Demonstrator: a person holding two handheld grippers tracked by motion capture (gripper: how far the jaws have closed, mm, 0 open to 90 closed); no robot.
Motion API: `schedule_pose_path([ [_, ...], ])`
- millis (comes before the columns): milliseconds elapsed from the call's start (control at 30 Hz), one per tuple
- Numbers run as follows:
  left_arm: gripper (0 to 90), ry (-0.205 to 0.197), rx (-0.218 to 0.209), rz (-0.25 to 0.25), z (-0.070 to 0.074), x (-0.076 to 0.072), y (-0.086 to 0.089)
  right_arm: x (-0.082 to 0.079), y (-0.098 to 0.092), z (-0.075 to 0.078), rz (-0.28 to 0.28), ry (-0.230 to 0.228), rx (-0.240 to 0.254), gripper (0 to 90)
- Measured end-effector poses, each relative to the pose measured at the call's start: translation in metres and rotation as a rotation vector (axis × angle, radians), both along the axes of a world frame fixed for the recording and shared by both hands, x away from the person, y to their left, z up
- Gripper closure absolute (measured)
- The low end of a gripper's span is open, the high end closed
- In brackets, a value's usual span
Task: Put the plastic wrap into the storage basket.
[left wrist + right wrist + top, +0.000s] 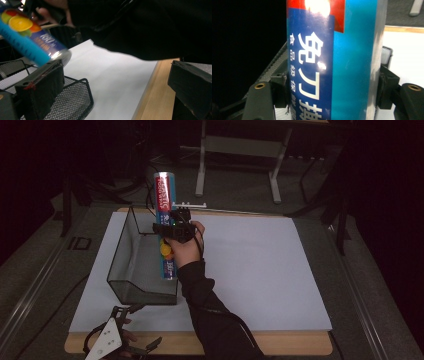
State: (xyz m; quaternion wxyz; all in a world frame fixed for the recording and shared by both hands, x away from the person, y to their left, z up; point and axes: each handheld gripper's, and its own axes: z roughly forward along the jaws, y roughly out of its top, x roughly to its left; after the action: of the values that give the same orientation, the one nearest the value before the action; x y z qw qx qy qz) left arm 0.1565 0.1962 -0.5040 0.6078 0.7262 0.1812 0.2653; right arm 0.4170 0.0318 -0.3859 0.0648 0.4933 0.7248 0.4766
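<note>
Right tool (174, 226) clamps the box (165, 225) mid-length at frame centre, presumably for the basket (131, 270); left tool (131, 329), jaws apart, idles lower left.

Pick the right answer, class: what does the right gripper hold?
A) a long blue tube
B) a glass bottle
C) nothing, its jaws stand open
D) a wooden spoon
A: in the right gripper view, the two jaws of the right gripper press on both sides of the long blue tube, and the high view shows it lifted beside the mesh basket.
</note>
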Motion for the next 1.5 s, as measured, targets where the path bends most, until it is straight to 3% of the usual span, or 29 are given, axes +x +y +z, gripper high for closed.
schedule_pose_path([
  [133,1.4,-0.002,0.0,-0.002,0.0,-0.001,0.0,-0.001,0.009,-0.01,-0.029,0.034,0.043,31.6],
  [200,1.4,-0.003,-0.005,-0.002,0.001,-0.001,0.001,0.0,0.014,-0.017,-0.03,0.053,0.042,31.6],
  [400,1.4,-0.003,-0.006,-0.006,0.001,-0.001,0.001,0.002,0.023,-0.039,-0.036,0.11,0.021,31.6],
  [533,1.4,-0.003,-0.007,-0.006,0.001,-0.002,0.001,0.004,0.026,-0.052,-0.044,0.124,-0.023,31.6],
  [633,1.4,-0.002,-0.008,-0.008,0.001,-0.001,0.001,0.005,0.026,-0.06,-0.059,0.158,-0.035,31.6],
  [733,1.3,0.0,-0.005,-0.009,0.001,-0.001,0.0,0.005,0.026,-0.062,-0.059,0.165,-0.041,31.6],
  [767,1.3,-0.001,-0.005,-0.011,0.001,-0.001,0.0,0.005,0.029,-0.069,-0.068,0.194,-0.068,31.6],
  [867,1.4,-0.002,-0.005,-0.012,0.001,-0.001,0.0,0.006,0.03,-0.076,-0.077,0.21,-0.085,31.6],
  [1000,1.3,-0.001,-0.007,-0.01,0.001,-0.001,0.001,0.009,0.028,-0.082,-0.089,0.244,-0.087,31.5],
  [1300,1.4,-0.001,-0.003,-0.013,0.001,-0.001,0.0,0.011,0.027,-0.089,-0.108,0.262,-0.129,31.2],
  [1367,1.4,-0.003,-0.007,-0.008,0.001,-0.001,0.001,0.014,0.027,-0.095,-0.105,0.291,-0.129,30.9],
  [1500,1.4,-0.004,-0.009,-0.006,0.001,-0.001,0.001,0.013,0.03,-0.095,-0.108,0.277,-0.14,30.8],
])
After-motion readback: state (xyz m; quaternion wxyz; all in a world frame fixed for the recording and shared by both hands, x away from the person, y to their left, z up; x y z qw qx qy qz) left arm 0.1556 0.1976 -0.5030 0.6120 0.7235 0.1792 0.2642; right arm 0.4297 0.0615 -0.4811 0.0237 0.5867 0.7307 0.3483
